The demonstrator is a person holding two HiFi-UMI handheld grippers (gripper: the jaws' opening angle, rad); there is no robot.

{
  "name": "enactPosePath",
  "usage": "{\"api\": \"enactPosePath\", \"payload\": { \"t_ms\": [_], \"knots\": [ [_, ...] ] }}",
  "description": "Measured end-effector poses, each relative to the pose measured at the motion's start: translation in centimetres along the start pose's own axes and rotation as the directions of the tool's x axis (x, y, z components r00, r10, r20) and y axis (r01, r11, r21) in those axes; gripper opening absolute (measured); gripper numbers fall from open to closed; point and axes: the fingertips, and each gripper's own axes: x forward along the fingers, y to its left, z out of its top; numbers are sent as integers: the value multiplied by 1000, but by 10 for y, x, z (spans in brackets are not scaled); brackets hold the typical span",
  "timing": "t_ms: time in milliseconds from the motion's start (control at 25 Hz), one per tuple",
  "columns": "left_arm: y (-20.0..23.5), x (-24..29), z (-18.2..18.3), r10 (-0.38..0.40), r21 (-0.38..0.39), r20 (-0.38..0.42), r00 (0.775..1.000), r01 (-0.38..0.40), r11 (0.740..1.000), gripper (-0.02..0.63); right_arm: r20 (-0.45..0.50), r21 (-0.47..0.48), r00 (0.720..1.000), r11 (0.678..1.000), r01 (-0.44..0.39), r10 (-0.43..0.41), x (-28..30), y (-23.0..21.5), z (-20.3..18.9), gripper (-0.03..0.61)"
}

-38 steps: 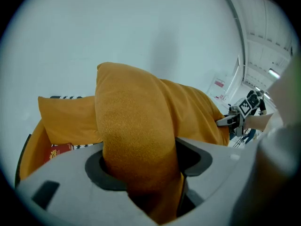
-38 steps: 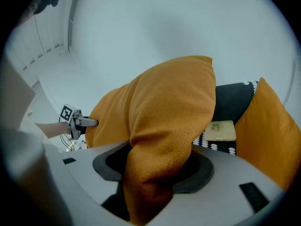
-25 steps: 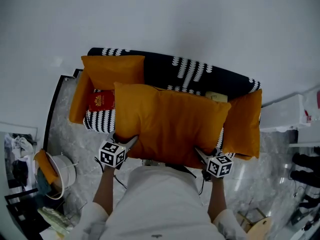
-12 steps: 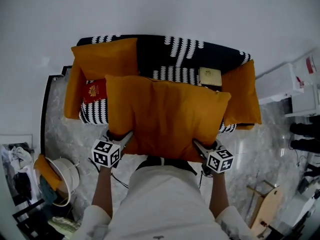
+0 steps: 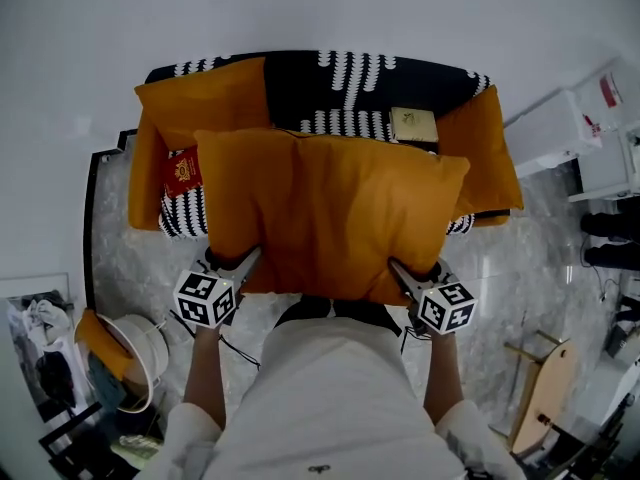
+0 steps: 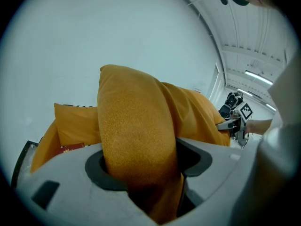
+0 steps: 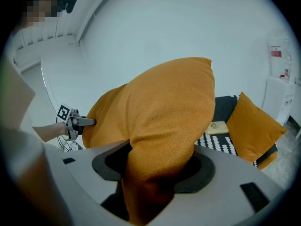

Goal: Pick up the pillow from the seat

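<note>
A large orange pillow [image 5: 330, 213] hangs lifted in front of the black-and-white patterned seat [image 5: 340, 93], held by its two near corners. My left gripper [image 5: 243, 266] is shut on the near left corner, and the orange pillow [image 6: 136, 140] fills the gap between its jaws. My right gripper [image 5: 402, 274] is shut on the near right corner, where the orange pillow [image 7: 164, 126] bulges up out of its jaws. In each gripper view the other gripper shows across the pillow: the right gripper [image 6: 225, 125] and the left gripper [image 7: 89, 122].
Smaller orange cushions sit at the seat's left [image 5: 200, 103] and right [image 5: 485, 153] ends. A red booklet [image 5: 183, 171] and a pale book [image 5: 413, 125] lie on the seat. A white basket [image 5: 135, 353] stands on the marble floor at the left, white furniture [image 5: 560, 128] at the right.
The pillow has come up off the seat and nearer to me with both grippers still shut on its corners. More of the seat and the pale book shows behind it.
</note>
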Motion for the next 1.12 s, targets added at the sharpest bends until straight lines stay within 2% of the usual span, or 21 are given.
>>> {"api": "enactPosePath", "payload": {
  "t_ms": [640, 1120],
  "knots": [
    [-16, -31, 6, 24, 1, 41, 999, -24, 1000, 307, 33, -27, 999, 999, -30, 31, -16, 9, 10, 258],
    [-17, -29, 13, 23, 12, 55, 998, -24, 1000, 307, 50, -39, 999, 999, -20, 21, -18, 6, 17, 256]
  ]
}}
